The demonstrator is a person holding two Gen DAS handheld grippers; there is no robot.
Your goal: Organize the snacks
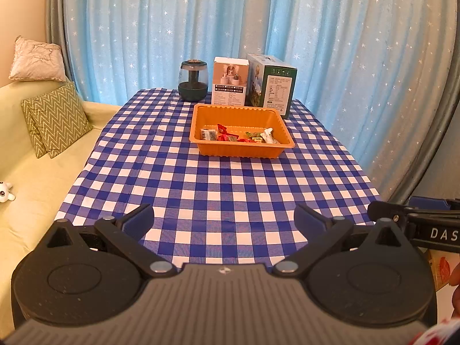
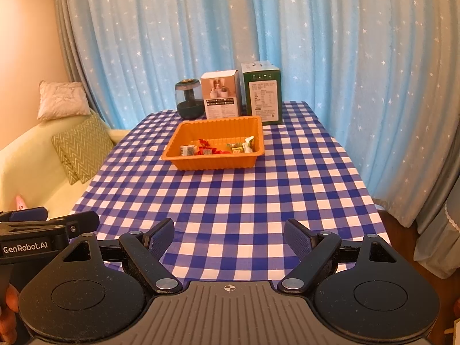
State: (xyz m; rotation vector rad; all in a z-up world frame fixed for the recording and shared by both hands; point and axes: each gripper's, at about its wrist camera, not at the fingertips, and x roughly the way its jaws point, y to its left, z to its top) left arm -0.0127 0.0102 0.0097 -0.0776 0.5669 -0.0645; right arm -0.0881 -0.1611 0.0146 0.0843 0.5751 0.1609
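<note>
Left wrist view: left gripper (image 1: 223,224), jaws spread and empty, at lower frame. Wrapped snacks (image 1: 238,135) lie in the orange tray (image 1: 201,120) at centre; none shows loose on the checked tablecloth (image 1: 218,189), so the task appears largely done.

Right wrist view: right gripper (image 2: 229,238) likewise spread, empty. Starred curtain (image 2: 316,43) fills the upper frame; sofa (image 2: 31,169) at left.

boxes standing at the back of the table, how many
2. The white box stands behind the orange tray, right of the dark jar. The green box stands beside it, further right. More may be hidden behind them.
</note>
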